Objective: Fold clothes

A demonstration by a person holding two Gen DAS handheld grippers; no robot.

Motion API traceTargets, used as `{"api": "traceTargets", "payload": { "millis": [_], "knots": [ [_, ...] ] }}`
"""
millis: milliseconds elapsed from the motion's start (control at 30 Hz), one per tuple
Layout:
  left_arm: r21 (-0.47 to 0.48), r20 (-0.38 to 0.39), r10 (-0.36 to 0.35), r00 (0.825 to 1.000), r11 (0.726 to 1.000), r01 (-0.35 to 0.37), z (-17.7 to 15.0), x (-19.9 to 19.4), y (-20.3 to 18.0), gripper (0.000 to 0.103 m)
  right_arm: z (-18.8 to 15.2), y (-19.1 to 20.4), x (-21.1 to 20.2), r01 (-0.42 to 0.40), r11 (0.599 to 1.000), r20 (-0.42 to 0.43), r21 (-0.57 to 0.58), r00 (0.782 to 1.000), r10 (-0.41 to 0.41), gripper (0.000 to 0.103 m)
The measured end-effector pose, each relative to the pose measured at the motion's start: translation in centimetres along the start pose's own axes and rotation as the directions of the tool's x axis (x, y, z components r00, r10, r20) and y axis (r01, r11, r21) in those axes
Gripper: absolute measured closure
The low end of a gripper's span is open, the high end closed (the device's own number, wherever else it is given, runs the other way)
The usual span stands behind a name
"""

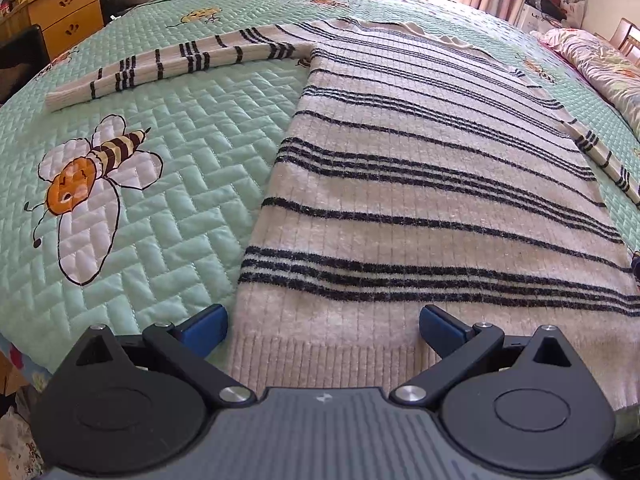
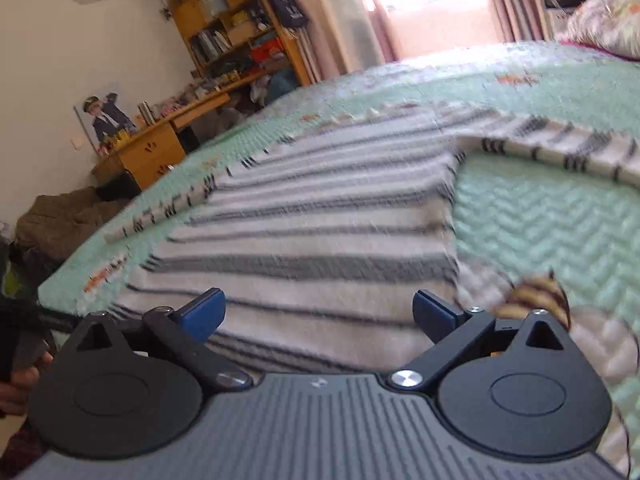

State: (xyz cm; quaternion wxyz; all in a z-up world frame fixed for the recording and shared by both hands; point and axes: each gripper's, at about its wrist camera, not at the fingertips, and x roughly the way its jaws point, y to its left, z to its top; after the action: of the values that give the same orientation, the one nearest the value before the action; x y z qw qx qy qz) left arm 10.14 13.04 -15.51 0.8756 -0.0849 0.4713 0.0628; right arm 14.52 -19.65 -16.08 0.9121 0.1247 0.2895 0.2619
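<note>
A cream knit sweater [image 1: 420, 184] with dark stripes lies flat on the bed, hem toward me, both sleeves spread out to the sides. Its left sleeve [image 1: 168, 66] stretches across the quilt at the upper left. My left gripper [image 1: 322, 326] is open over the hem's left part, with nothing between its blue fingertips. In the right wrist view the same sweater [image 2: 320, 232] looks blurred. My right gripper [image 2: 318, 314] hangs open above the hem near the sweater's right edge, also holding nothing. The right sleeve [image 2: 560, 152] runs off to the upper right.
The bed carries a mint-green quilted cover [image 1: 168, 184] with bee pictures. A wooden desk with drawers [image 1: 66, 12] stands beyond the bed's far left. A bookshelf [image 2: 240, 16] and curtains [image 2: 332, 12] stand at the back. A floral pillow [image 1: 600, 64] lies at the right.
</note>
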Motion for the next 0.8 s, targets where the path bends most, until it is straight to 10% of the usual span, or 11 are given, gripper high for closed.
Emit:
{"api": "traceTargets", "payload": {
  "millis": [333,467,800],
  "knots": [
    [-0.016,0.003,-0.015,1.0,1.0,0.015,0.0,-0.4,0.7,0.001,3.3,-0.4,9.4,-0.049,0.995,-0.202,-0.09,0.979,0.03,0.003],
    [-0.018,0.009,-0.025,1.0,1.0,0.025,0.0,-0.4,0.9,0.001,2.2,-3.2,5.4,0.125,0.992,-0.074,0.005,0.989,-0.124,0.004],
    [-0.007,0.016,-0.036,0.999,0.999,0.036,0.1,-0.7,0.3,0.001,6.9,-0.6,8.6,-0.023,0.999,-0.028,-0.029,0.999,0.022,0.003]
  ]
}}
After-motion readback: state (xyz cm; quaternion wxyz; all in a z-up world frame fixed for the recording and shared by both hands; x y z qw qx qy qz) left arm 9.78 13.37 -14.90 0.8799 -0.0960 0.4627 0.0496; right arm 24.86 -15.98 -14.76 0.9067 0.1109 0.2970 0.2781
